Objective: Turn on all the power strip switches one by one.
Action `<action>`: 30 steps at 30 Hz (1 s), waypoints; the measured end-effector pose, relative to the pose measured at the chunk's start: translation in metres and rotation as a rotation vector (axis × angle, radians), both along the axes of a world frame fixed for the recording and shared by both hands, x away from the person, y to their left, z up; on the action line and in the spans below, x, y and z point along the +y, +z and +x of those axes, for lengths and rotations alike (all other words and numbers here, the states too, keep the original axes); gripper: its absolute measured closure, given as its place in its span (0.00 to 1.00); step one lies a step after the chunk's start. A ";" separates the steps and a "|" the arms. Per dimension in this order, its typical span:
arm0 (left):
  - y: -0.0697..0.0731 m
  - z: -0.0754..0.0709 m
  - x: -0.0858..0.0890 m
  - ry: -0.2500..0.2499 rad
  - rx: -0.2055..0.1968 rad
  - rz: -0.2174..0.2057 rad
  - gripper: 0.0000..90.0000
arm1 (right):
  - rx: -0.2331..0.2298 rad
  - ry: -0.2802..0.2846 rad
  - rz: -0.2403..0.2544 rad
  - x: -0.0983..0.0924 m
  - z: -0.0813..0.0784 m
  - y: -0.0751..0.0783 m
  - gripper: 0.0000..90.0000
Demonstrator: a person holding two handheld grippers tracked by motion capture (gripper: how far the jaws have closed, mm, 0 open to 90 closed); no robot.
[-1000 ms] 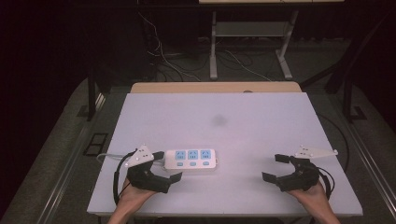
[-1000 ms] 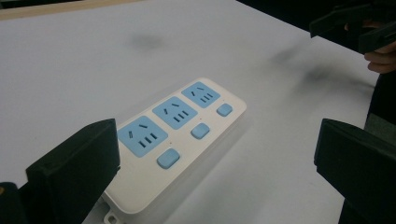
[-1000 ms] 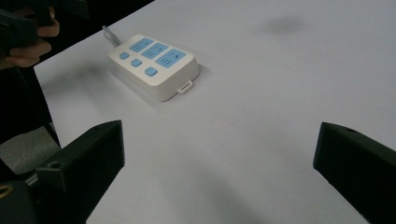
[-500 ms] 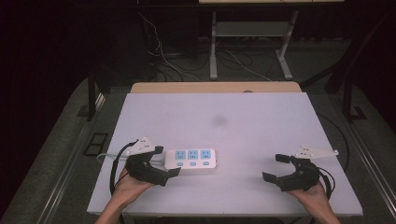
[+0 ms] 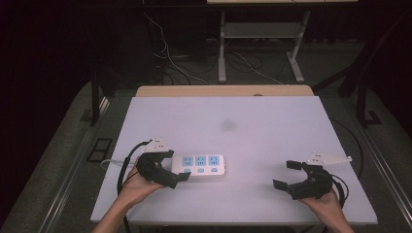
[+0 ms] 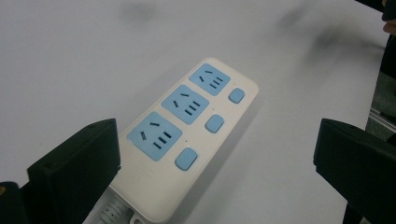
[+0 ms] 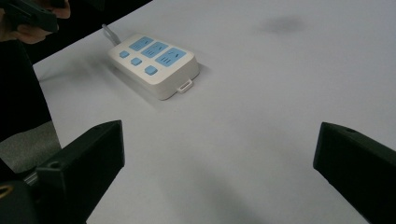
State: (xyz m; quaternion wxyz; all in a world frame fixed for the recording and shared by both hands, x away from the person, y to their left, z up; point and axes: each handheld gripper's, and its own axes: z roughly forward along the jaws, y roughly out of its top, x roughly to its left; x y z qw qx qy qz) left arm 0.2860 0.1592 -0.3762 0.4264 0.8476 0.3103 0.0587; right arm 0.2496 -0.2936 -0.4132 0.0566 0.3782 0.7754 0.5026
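A white power strip (image 5: 203,165) with three blue sockets and three blue switches lies flat on the white table (image 5: 233,126), near its front left. In the left gripper view the power strip (image 6: 187,130) reaches in between the wide-open jaws. My left gripper (image 5: 176,167) is open at the strip's left end, one jaw on each side of that end. My right gripper (image 5: 286,174) stands open near the table's front right, well apart from the strip, with nothing between its jaws. The right gripper view shows the power strip (image 7: 154,58) farther off to the upper left.
A white cord (image 5: 109,162) leaves the strip's left end toward the table's left edge. A faint dark smudge (image 5: 227,124) marks the middle of the table. Behind the table are a wooden board edge (image 5: 223,91), floor cables (image 5: 170,58) and a metal frame (image 5: 257,34).
My left gripper has moved slightly right and forward, so its open jaws now straddle the strip's left end. The right gripper has stayed where it was.
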 end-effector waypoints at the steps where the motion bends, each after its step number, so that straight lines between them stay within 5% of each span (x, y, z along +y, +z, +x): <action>1: 0.000 0.001 -0.001 -0.003 0.001 0.007 0.00 | 0.000 0.001 0.000 0.000 0.000 0.000 0.02; 19: -0.003 0.025 -0.009 -0.050 0.057 0.102 0.04 | -0.002 -0.003 -0.002 -0.001 -0.001 0.000 0.02; 30: -0.004 0.031 -0.019 -0.084 0.078 0.156 0.23 | -0.006 0.001 -0.004 -0.001 -0.001 -0.001 0.02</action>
